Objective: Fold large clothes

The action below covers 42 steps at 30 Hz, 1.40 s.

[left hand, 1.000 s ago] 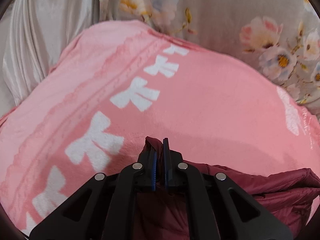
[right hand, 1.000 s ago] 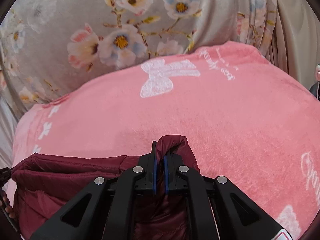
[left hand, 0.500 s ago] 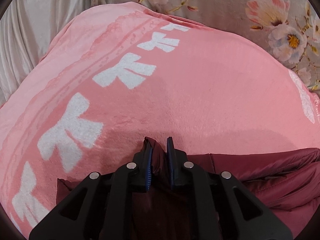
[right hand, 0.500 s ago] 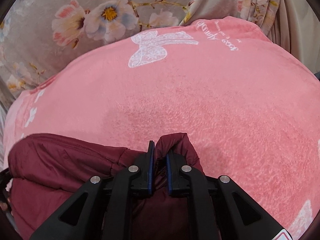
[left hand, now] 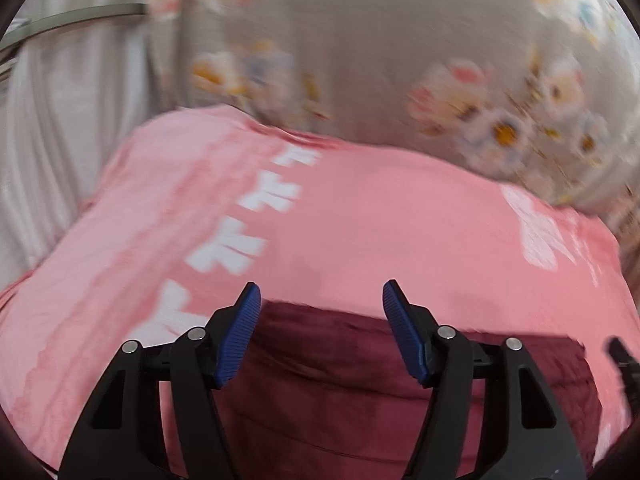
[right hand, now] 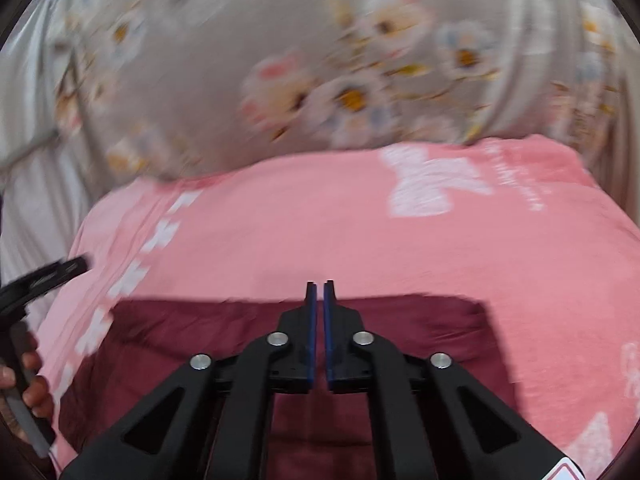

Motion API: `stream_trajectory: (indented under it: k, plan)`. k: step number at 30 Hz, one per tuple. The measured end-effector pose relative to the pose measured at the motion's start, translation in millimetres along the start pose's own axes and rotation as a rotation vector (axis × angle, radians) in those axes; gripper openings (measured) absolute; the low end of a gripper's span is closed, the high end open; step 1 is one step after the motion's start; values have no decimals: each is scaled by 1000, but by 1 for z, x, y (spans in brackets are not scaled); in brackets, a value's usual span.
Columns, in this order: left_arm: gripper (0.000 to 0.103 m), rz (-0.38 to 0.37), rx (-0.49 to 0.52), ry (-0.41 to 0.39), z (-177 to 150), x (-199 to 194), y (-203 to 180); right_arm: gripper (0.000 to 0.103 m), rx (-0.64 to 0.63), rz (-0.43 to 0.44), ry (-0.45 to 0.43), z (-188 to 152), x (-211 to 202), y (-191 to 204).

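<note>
A dark red padded garment lies folded flat on a pink blanket with white bows. My left gripper is open and empty, raised over the garment's far edge. In the right wrist view the garment shows as a flat rectangle. My right gripper has its jaws nearly together with nothing between them, above the garment's far edge. The left gripper's body and the hand holding it show at the left edge of the right wrist view. Both views are motion-blurred.
A grey floral sheet rises behind the pink blanket. Pale curtain fabric hangs at the left. The right gripper's edge shows at the right of the left wrist view.
Both grippers have let go of the dark red garment and lifted back from it. The left jaws have opened wide. The garment now lies flat on the blanket.
</note>
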<state>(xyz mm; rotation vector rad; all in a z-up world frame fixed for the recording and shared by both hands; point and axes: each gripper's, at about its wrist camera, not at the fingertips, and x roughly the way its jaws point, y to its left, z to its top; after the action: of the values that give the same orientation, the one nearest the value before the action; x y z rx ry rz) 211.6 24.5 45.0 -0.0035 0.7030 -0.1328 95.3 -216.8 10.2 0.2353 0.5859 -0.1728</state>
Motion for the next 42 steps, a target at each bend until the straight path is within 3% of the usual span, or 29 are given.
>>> stream_trajectory:
  k: [4, 8, 13, 42]
  plan:
    - [49, 4, 91, 112, -33, 47, -58, 0, -82, 1, 78, -16, 39, 42]
    - [48, 39, 81, 188, -60, 88, -69, 0, -62, -17, 152, -29, 72, 39]
    - [49, 59, 79, 167, -76, 99, -67, 0, 35, 27, 218, -46, 96, 19]
    - [49, 138, 140, 133, -86, 102, -79, 0, -25, -33, 244, -55, 109, 28]
